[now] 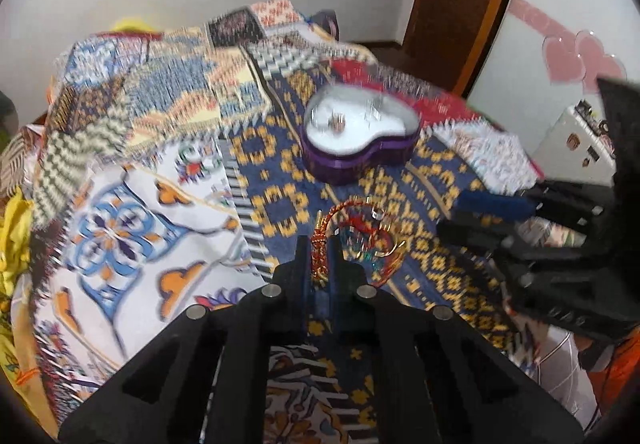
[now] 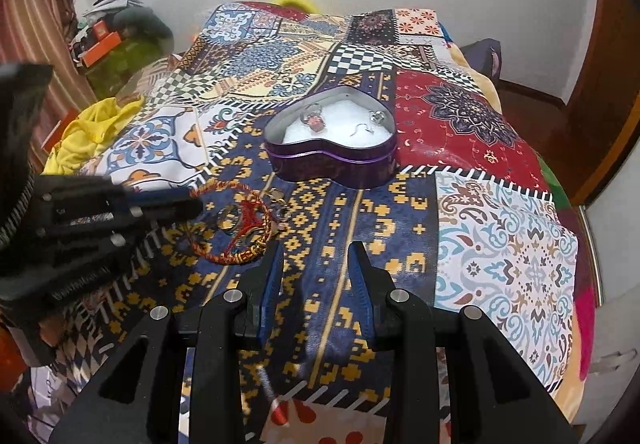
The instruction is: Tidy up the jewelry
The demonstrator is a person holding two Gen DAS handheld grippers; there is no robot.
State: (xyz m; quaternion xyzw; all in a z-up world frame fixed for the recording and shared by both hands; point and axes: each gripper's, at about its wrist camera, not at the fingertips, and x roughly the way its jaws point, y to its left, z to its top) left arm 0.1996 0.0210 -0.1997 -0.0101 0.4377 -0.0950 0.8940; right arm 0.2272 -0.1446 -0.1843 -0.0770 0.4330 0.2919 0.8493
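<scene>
The left gripper (image 1: 320, 244) is clamped on the red-and-gold woven thread bracelet (image 1: 320, 256), so lift slowly toward the purple heart-shaped tin (image 1: 360, 159) ahead, while the right gripper (image 2: 316, 260) waits apart, empty

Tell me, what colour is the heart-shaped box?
Purple outside, white inside. The heart-shaped box shows best in the right wrist view.

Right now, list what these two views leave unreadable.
- Left wrist view: the heart-shaped tin is motion-blurred, so its contents are unreadable.
- Left wrist view: the left claw covers part of the red-and-gold cord bracelet.
- Right wrist view: the small pieces in the tin are too small to identify.
</scene>
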